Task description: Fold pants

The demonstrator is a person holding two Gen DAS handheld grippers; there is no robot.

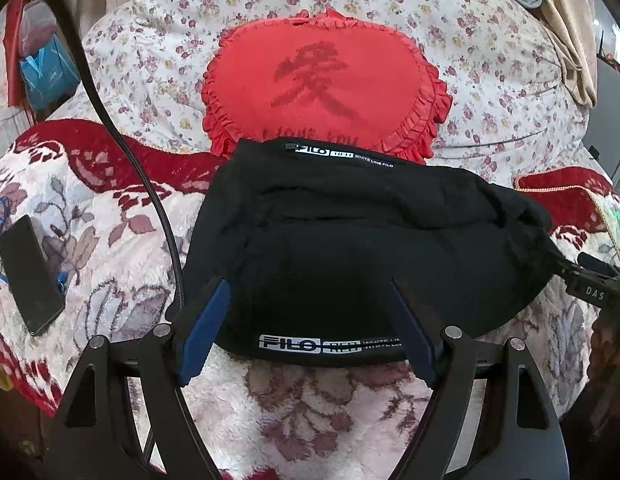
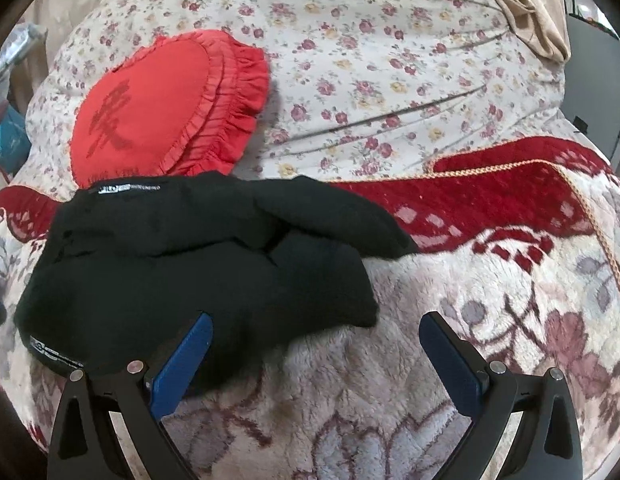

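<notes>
Lying folded into a compact bundle, the black pants (image 1: 349, 248) are sitting on the plush flowered blanket (image 1: 317, 408), just in front of the red heart cushion (image 1: 321, 80), their far edge overlapping the cushion's ruffle. Both grippers are hovering at the near edge of the pants: the left gripper (image 1: 306, 308) is spreading its jaws wide over the near hem with the white logo strip, holding nothing; the right gripper (image 2: 315, 344) is likewise gaping wide, one blue pad over the pants' near right corner, the other over bare blanket, nothing held.

Handling judgement: soft, light, limp knit fabric, not fragile, likely clinging a bit to the fleecy blanket, so layers are apt to slip apart if only the top one is pinched. Best hold looks like the thick stacked edge near the logo strip, or the loose right-hand flaps seen in the right wrist view, pinching through all layers. The right end is looking uneven, two lobes sticking out, so the fold probably needs tidying.

Counts: one pair of pants, two logo strips showing on it, one cushion, two grippers, one dark phone (image 1: 30, 276) lying left of the pants, one black cable (image 1: 122, 148) running between phone and pants.
</notes>
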